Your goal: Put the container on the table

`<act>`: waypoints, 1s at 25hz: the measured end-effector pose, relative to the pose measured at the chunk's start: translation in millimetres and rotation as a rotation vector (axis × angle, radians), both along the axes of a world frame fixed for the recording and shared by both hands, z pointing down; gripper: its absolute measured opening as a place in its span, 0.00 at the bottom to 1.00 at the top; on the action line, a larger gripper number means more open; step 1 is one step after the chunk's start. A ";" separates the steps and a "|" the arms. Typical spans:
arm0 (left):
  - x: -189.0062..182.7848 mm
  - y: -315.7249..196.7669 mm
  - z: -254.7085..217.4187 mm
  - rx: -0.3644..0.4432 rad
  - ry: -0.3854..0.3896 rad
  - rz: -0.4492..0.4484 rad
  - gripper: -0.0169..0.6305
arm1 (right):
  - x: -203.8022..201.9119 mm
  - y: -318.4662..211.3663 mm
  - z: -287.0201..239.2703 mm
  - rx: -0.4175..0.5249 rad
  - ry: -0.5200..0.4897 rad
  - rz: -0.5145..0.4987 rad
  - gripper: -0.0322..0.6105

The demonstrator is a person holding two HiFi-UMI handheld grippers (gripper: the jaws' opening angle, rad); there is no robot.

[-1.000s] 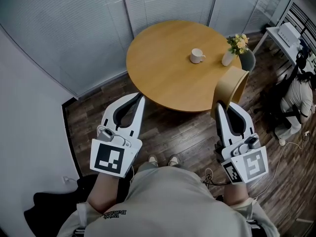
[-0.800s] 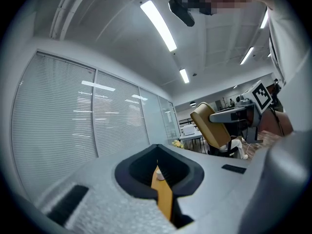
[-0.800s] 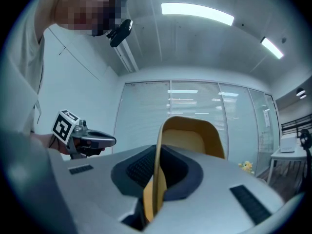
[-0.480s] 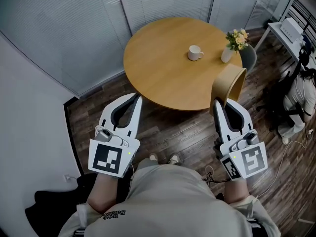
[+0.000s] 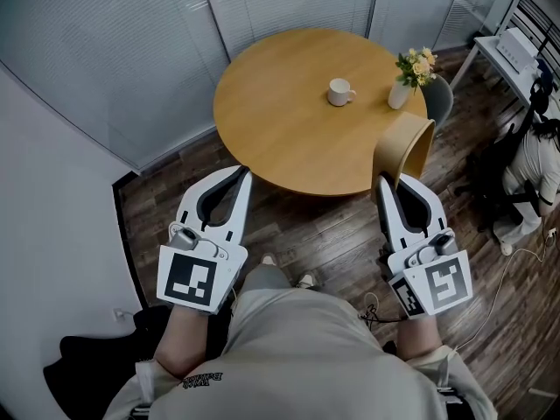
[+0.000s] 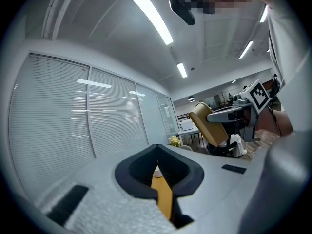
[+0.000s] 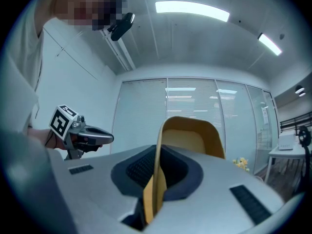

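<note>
Since the earlier head view, the round tabletop (image 5: 280,116) and the cup (image 5: 339,92) on it are shifted slightly left and upward, while both grippers are kept almost where they were. The tan container (image 5: 411,151) is carried by the right hand-held gripper (image 5: 383,182), whose jaws are closed on its thin wall. It is held in the air just beside the near right edge of the tabletop, over the floor (image 5: 324,234), and appears tilted. The left hand-held gripper (image 5: 246,172) is closed to a narrow slit, and nothing is held in it.

For a clean placement, the container is best brought over bare wood, well apart from the cup and the flower vase (image 5: 402,84). It is then turned base-down, lowered until the base is seated flat, and only then released. Because only one wall is gripped, some swing is likely, so slow motion is advised.
</note>
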State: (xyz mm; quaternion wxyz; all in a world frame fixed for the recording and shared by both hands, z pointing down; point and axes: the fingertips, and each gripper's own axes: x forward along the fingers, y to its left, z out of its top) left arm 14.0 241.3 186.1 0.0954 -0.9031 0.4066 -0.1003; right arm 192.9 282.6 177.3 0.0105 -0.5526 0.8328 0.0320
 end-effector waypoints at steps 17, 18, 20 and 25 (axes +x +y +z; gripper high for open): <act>-3.0 -36.1 9.4 -0.009 0.011 0.012 0.06 | -6.0 -36.9 10.6 -0.027 0.033 0.008 0.11; -3.9 -41.0 9.8 -0.010 0.014 0.014 0.06 | -7.8 -41.6 10.4 -0.028 0.036 0.008 0.11; -5.8 -51.5 10.4 -0.012 0.018 0.020 0.06 | -11.7 -51.3 10.0 -0.028 0.043 0.007 0.11; -11.8 -85.1 14.7 -0.019 0.023 0.027 0.06 | -19.6 -82.3 11.2 -0.041 0.060 0.018 0.11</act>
